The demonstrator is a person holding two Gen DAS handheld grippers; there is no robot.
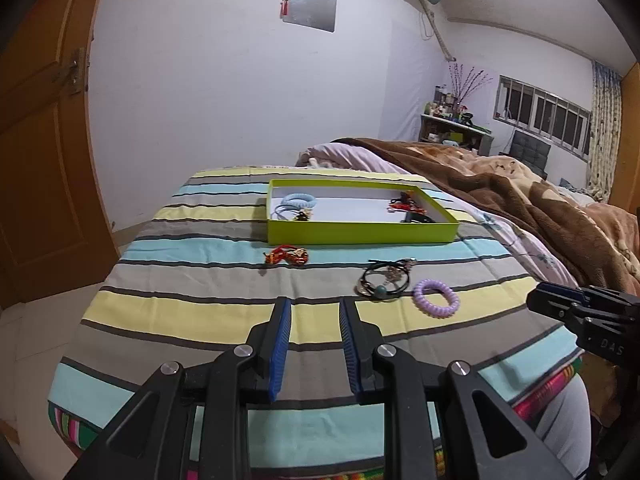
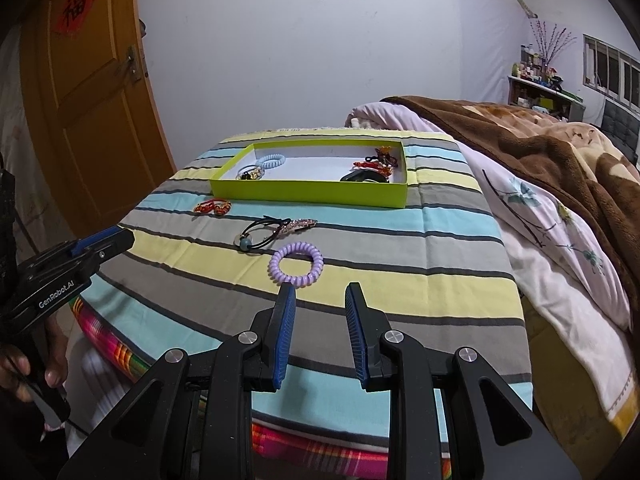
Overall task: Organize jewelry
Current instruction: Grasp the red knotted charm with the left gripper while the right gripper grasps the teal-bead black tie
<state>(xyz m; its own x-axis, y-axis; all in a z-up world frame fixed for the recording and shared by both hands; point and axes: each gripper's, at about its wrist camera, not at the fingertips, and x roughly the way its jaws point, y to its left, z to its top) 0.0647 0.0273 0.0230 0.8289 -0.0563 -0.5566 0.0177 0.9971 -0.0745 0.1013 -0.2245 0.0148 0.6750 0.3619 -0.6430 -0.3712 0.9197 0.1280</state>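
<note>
Three loose pieces lay on the striped counter [image 2: 400, 272] before the green box [image 2: 312, 194]: a red knotted ornament [image 2: 213, 207] leftmost, a black elastic band with a bead [image 2: 262, 234] in the middle, a lilac spiral hair tie [image 2: 297, 265] rightmost. My left tongs [image 1: 314, 344] stood partly open and empty; my right tongs [image 2: 320, 334] likewise, just short of the lilac coil. I judged that coil light, springy, a bit slick, best pinched across one side of its ring
</note>
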